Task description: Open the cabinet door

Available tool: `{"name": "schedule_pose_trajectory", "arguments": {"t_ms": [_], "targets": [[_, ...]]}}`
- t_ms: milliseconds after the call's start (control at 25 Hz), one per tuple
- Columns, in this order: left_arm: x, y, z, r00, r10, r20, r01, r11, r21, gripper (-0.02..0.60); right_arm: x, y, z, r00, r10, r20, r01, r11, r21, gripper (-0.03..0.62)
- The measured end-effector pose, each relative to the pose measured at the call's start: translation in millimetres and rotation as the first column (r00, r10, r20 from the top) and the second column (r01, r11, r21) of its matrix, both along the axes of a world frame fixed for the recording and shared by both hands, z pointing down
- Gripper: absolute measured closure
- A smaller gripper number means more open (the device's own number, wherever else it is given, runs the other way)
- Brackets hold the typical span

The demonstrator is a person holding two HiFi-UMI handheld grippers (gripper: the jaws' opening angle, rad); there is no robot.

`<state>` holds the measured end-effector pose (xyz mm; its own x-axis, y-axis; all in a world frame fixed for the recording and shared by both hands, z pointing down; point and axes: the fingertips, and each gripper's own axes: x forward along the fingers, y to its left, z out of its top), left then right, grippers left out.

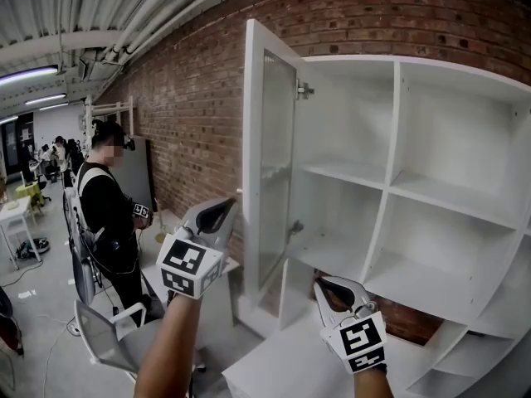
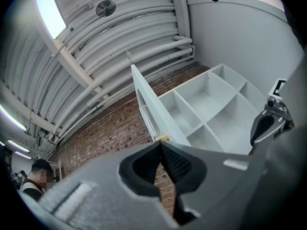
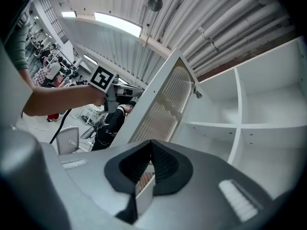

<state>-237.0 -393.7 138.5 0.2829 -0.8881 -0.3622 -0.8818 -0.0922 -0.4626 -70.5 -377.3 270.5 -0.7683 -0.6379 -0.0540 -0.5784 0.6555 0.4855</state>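
The white cabinet [image 1: 390, 181] stands against the brick wall with its compartments bare. Its ribbed-glass door [image 1: 270, 164] is swung wide open, edge toward me. My left gripper [image 1: 233, 202] is shut, and its tips sit right at the small brass knob [image 2: 161, 138] on the door's free edge. The knob shows just beyond the closed tips; no grip on it is visible. My right gripper [image 1: 320, 282] is shut and holds nothing, low in front of the cabinet's bottom shelf. The right gripper view faces the open door [image 3: 163, 109] and the left gripper [image 3: 109, 87].
A person in black [image 1: 108, 214] stands to the left with a gripper of their own. Below them is a grey mesh chair [image 1: 104, 334]. A low white surface [image 1: 274, 363] juts out under the cabinet. More people and desks are far left.
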Motion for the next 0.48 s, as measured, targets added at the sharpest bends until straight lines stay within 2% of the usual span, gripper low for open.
{"name": "schedule_pose_trajectory", "arguments": {"t_ms": [480], "targets": [[-24, 30, 30, 0.998, -0.003, 0.063, 0.006, 0.999, -0.041, 0.578, -59, 21, -3, 0.999, -0.046, -0.011, 0.047, 0.999, 0.007, 0.588]]}}
